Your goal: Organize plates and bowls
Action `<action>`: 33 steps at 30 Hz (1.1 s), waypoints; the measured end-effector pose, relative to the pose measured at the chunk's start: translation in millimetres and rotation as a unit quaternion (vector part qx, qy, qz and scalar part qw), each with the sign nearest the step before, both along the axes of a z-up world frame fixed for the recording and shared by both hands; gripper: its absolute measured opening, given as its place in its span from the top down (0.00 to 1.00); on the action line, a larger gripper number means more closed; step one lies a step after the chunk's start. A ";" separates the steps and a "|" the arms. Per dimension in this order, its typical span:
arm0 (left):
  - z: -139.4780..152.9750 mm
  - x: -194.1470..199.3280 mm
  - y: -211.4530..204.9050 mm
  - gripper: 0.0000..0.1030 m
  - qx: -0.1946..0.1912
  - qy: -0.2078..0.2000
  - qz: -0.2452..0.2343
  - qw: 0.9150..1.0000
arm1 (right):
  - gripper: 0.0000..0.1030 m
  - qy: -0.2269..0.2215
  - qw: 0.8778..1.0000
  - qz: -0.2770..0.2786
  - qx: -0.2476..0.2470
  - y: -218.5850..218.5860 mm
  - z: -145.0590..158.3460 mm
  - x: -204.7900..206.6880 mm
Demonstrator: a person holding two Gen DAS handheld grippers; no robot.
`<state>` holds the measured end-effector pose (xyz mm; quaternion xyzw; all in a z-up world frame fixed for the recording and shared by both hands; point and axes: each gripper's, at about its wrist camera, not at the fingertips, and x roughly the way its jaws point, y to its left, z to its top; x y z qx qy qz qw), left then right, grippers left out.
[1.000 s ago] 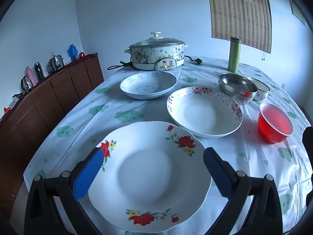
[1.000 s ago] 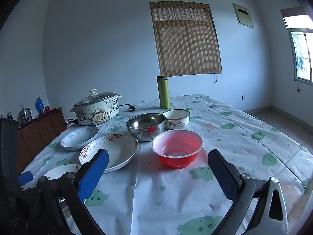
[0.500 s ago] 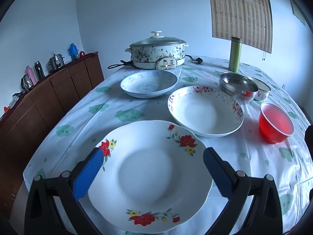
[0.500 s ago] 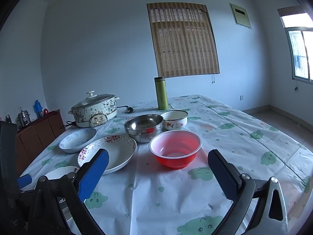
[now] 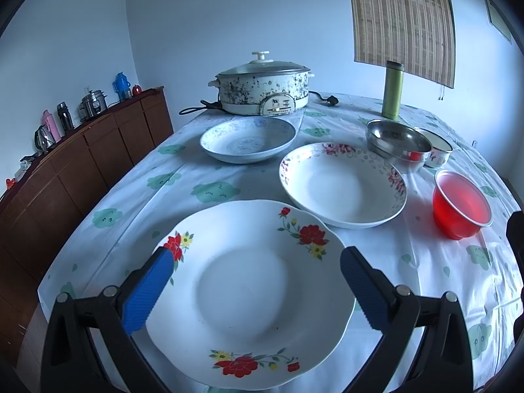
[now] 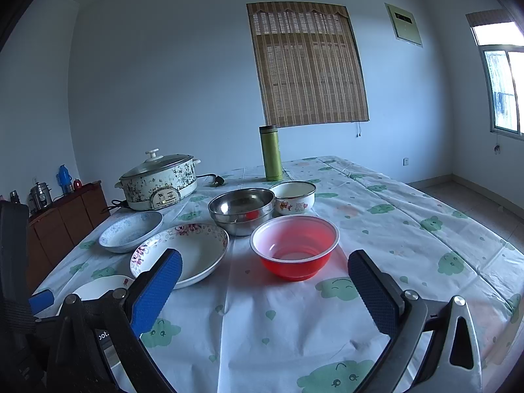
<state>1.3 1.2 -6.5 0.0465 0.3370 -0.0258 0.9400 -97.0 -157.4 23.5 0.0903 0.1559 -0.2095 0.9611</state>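
Opening step, nothing gripped: left tool (image 5: 253, 263), blue pads apart, hovers over the white red-flowered scalloped plate (image 5: 249, 291) at the surface's near edge; right tool (image 6: 263, 271), likewise apart, faces the red plastic bowl (image 6: 294, 245); next likely closing on the plate's rim.

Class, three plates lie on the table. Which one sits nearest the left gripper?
The scalloped white plate with red and yellow flowers, lying right below the open left gripper. The pink-flowered plate and the blue-patterned plate lie farther back, toward the cooker.

Dim bluish daylight from the window (image 6: 501, 88), sharp focus, heavy fisheye vignetting.
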 end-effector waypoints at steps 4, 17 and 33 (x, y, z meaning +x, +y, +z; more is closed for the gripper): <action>-1.6 0.0 -0.4 0.00 0.000 0.002 0.000 1.000 | 0.00 0.003 1.000 -0.001 0.002 -1.6 -1.0 0.5; -1.5 0.2 0.0 0.00 -0.001 0.002 0.000 1.000 | 0.00 0.002 1.000 -0.001 0.000 -0.3 -1.8 0.4; -3.3 2.6 6.2 0.00 -0.002 0.002 0.004 1.000 | 0.00 0.007 1.000 0.012 -0.009 5.1 -2.4 4.1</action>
